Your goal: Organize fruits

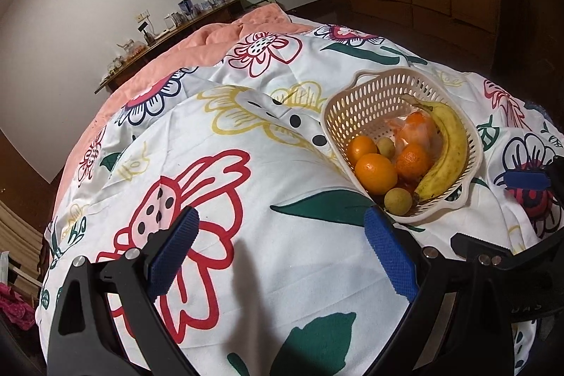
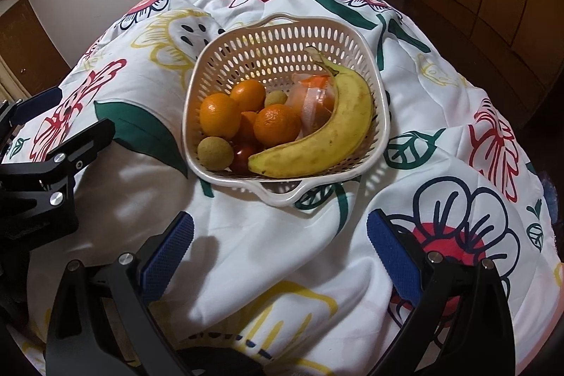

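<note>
ahead of right tool (image 2: 280, 247), fruit basket (image 2: 382, 115) on quilt (image 2: 246, 252), both tools spread, empty

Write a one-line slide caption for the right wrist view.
Open right gripper hovers above a floral quilt, facing a cream basket holding a banana, oranges and small fruits.

Counted one white perforated basket (image 2: 382, 115) sitting on one floral quilt (image 2: 268, 252). Inside: one banana (image 2: 317, 143), three whole oranges (image 2: 220, 115) for sure, maybe a fourth wedged between them but can't tell. Two small greenish-brown round fruits (image 2: 215, 153), one near the front rim and one further back. One small red fruit (image 2: 243, 154) tucked low, possibly more hidden under the pile. One clear plastic bag (image 2: 310, 104) with orange stuff inside, contents uncountable. Two grippers around, left (image 1: 278, 256) and right (image 2: 280, 256), each with two blue-padded fingers spread wide.
</note>
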